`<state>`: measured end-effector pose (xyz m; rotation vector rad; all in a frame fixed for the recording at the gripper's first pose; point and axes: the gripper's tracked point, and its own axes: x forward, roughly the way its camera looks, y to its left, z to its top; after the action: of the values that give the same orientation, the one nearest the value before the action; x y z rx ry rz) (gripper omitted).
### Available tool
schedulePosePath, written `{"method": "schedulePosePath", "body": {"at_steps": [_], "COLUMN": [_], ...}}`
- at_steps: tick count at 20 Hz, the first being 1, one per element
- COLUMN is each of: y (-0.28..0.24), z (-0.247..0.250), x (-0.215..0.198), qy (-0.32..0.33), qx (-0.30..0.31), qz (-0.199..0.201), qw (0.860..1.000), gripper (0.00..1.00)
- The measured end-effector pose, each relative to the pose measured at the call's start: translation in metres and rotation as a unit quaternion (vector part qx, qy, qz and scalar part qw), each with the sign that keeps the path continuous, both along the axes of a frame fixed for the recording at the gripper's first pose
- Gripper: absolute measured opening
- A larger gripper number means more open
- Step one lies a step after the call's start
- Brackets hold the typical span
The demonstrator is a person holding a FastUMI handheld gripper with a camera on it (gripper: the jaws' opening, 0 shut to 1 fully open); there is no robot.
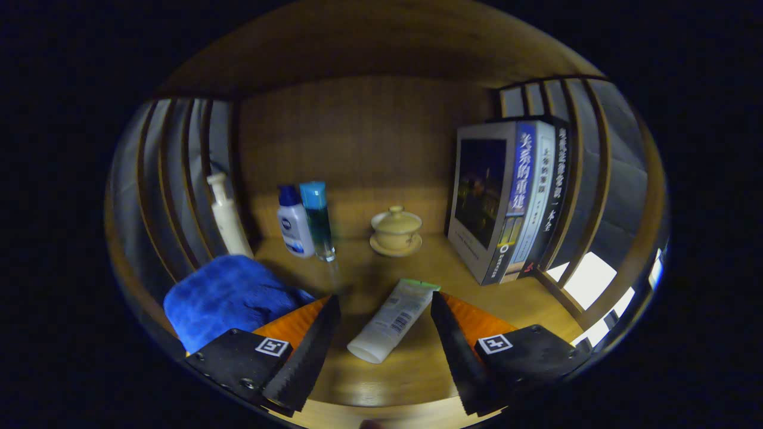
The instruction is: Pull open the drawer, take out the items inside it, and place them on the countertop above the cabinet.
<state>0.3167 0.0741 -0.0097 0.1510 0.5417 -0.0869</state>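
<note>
White tube (393, 322) lying free between spread tongs (384, 305), crimped end blurred

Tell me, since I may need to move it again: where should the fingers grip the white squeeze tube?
Grip the white squeeze tube across its round middle, coming straight down from above; it lies flat on the wooden countertop between the open fingers.
</note>
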Motion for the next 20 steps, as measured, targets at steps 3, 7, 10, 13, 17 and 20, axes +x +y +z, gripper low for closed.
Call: {"method": "schedulePosePath", "body": {"at_steps": [3,7,10,13,17,20], "y": [-0.018,-0.005,0.013,0.042,0.067,0.063], "z": [0.034,0.079,0.103,0.11,0.09,0.069], "x": [-0.026,-0.059,-0.092,-0.12,-0.171,-0.211], "qy": [-0.021,-0.084,-0.117,-0.142,-0.158,-0.164], "qx": [-0.049,-0.072,-0.074,-0.065,-0.05,-0.054], "qz": [-0.022,-0.018,-0.007,0.018,0.04,0.042], "qw": [0.998,0.994,0.99,0.987,0.985,0.984], "gripper": [0.99,0.99,0.99,0.98,0.98,0.98]}}
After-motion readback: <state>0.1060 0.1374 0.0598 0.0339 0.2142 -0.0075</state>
